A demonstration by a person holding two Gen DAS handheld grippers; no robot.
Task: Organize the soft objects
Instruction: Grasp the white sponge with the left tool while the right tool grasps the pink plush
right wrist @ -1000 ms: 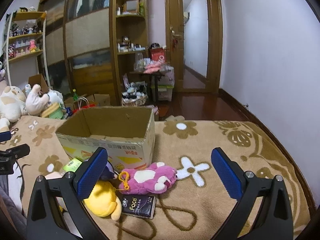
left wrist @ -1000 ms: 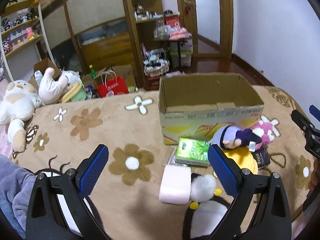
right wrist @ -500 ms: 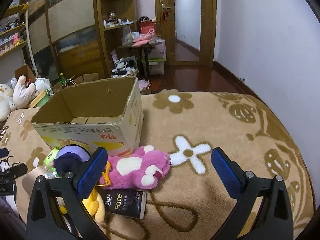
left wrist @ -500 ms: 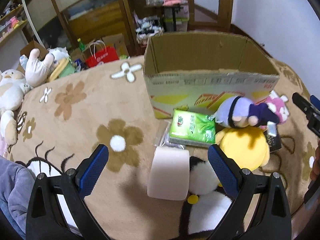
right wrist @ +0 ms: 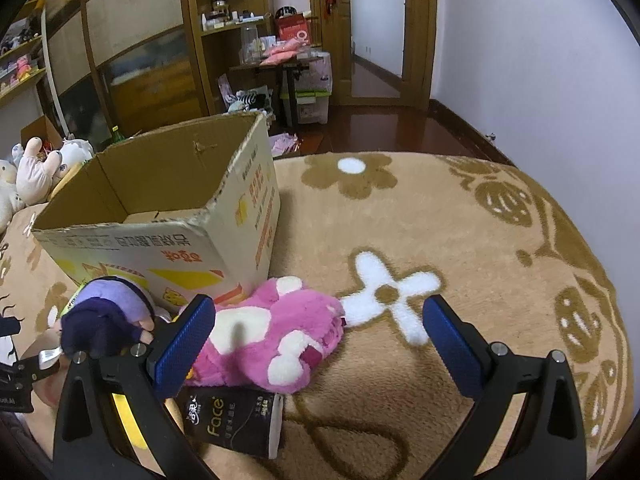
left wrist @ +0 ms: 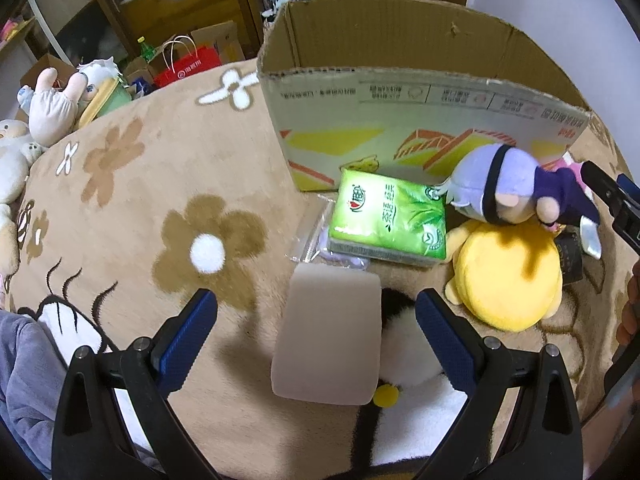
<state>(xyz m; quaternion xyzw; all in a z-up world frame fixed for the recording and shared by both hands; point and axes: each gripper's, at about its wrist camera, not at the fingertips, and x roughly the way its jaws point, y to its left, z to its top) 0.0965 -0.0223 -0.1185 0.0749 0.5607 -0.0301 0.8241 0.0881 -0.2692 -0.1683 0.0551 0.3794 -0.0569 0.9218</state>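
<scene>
- Cardboard box [left wrist: 420, 92] stands open-topped on the flower-patterned blanket [left wrist: 132, 208]; only its bare inner walls and bottom flaps show, with no item visible inside
- Soft objects lie in front of the box: green tissue pack [left wrist: 390, 216], purple doll [left wrist: 508, 188] on yellow plush [left wrist: 508, 276], pale pink block [left wrist: 330, 336], pink plush [right wrist: 276, 340], black tissue pack [right wrist: 236, 420]
- Left gripper [left wrist: 316, 340] is spread wide, straddling the block without contact
- Right gripper [right wrist: 320, 344] is spread wide over the pink plush
- Compared with 0.5 s ago, both grippers sit lower and closer to these items
</scene>
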